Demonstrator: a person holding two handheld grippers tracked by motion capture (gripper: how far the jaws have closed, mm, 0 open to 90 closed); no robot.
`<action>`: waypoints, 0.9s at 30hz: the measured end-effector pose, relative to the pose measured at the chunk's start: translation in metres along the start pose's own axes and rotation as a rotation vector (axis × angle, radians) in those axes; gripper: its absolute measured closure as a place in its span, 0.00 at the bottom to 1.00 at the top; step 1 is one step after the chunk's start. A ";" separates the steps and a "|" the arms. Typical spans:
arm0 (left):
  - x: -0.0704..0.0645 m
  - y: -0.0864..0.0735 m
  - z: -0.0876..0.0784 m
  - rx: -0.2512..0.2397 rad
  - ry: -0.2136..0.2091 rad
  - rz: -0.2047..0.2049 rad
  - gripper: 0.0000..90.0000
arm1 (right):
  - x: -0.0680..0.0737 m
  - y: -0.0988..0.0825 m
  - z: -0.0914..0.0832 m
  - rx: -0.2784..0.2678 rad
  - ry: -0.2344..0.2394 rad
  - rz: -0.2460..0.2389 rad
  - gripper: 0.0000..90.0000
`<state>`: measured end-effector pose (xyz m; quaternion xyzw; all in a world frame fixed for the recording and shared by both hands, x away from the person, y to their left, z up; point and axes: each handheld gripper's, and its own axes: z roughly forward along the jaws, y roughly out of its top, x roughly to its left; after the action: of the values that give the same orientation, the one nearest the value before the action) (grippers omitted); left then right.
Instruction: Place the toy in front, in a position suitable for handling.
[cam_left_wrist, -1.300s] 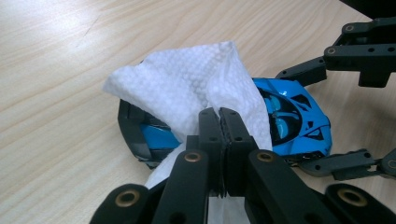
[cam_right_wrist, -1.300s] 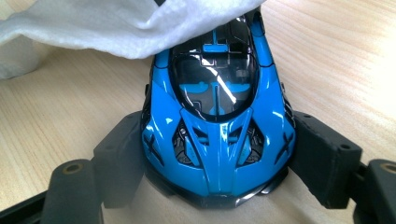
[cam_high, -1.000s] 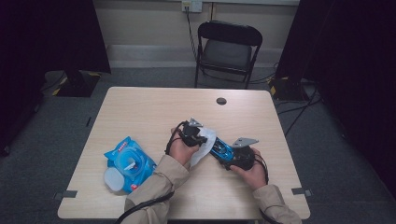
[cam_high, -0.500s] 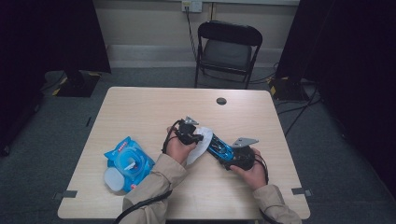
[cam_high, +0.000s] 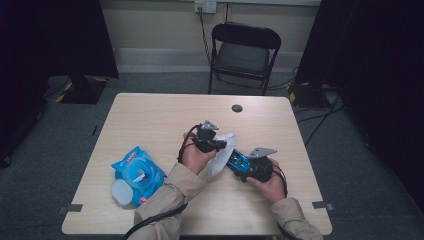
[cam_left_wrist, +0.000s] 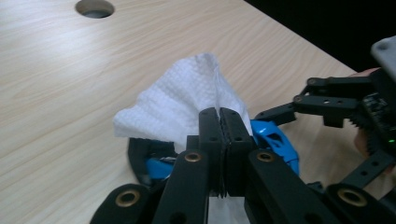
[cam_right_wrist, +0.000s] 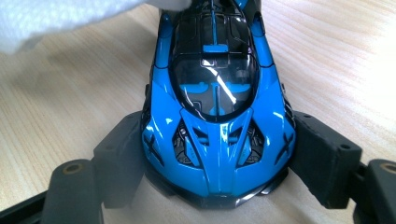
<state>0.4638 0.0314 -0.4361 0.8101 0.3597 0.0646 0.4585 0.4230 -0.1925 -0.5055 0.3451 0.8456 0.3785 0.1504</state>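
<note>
A blue and black toy car (cam_right_wrist: 215, 116) lies on the wooden table (cam_high: 160, 120), clamped at its sides by my right gripper (cam_right_wrist: 215, 158). In the high view the toy car (cam_high: 236, 161) sits just right of centre, with the right gripper (cam_high: 250, 167) behind it. My left gripper (cam_left_wrist: 218, 135) is shut on a white wipe (cam_left_wrist: 180, 107), held over the far end of the car (cam_left_wrist: 273, 140). From above, the left gripper (cam_high: 215, 144) holds the wipe (cam_high: 222, 152) draped against the car.
A blue pack of wipes (cam_high: 136, 172) with its lid flipped up lies at the table's front left. A round cable hole (cam_high: 237, 108) sits near the far edge. A black folding chair (cam_high: 244, 55) stands behind the table.
The left gripper has lifted a little with the wipe and shifted toward the far side of the car. The right gripper and the car have stayed put.
</note>
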 end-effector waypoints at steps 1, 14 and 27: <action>-0.002 0.001 0.002 -0.003 -0.001 0.006 0.99 | 0.000 0.000 0.000 0.000 0.000 0.000 0.27; -0.031 0.000 0.037 0.041 -0.063 0.046 0.99 | 0.000 0.000 0.000 -0.001 0.001 0.000 0.27; -0.043 -0.012 0.071 0.105 -0.068 0.073 0.98 | 0.000 0.000 0.000 0.000 0.002 -0.001 0.27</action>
<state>0.4571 -0.0421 -0.4767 0.8475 0.3169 0.0349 0.4245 0.4233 -0.1924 -0.5055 0.3444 0.8458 0.3788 0.1498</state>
